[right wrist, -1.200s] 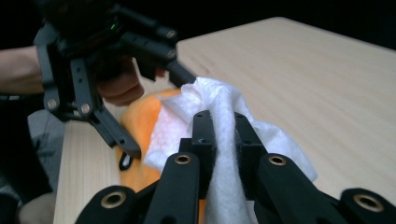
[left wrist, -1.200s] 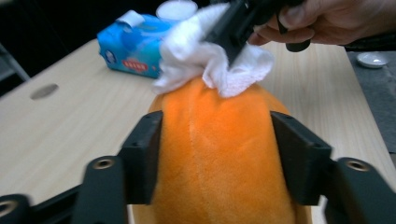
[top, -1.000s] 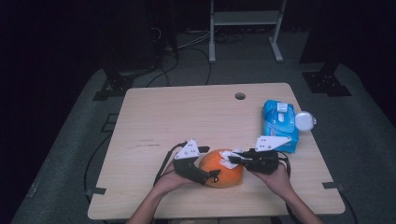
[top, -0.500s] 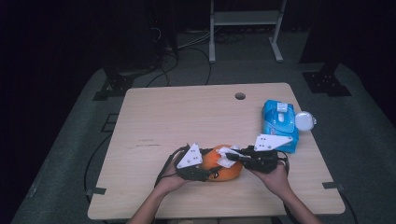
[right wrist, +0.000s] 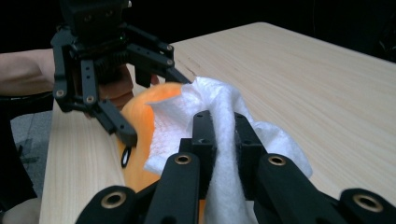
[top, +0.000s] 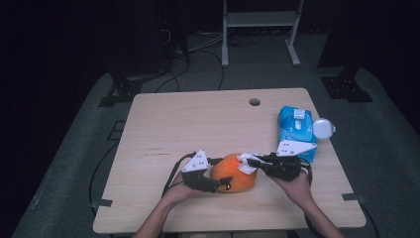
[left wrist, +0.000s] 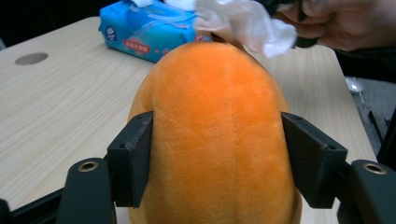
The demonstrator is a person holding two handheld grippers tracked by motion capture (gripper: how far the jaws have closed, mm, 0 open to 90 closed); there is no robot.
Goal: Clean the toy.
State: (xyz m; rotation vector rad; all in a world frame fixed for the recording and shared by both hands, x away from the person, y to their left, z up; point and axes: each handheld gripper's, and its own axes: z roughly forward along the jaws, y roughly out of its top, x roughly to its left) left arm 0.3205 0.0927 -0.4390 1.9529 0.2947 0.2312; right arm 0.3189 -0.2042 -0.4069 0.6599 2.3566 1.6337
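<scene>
An orange plush toy (top: 233,179) lies near the table's front edge. My left gripper (top: 218,174) comes at it from the left; in the left gripper view its pads (left wrist: 135,161) press into both sides of the plush (left wrist: 219,121). Its jaws have just been opening a little with the toy still squeezed between them. My right gripper (top: 252,162) is shut on a white wipe (right wrist: 219,102) and holds it against the top of the toy (right wrist: 142,112). The wipe (left wrist: 243,23) drapes over the toy's far end.
A blue pack of wipes (top: 296,130) lies at the table's right side with a small white round object (top: 323,129) beside it. The wooden table (top: 198,124) has a cable hole (top: 254,102) near the back. A metal stand (top: 257,22) is on the floor behind.
The left gripper's jaws have come in from wide apart and now pinch the orange toy, which looks narrower. The right gripper with its wipe has stayed in place.
</scene>
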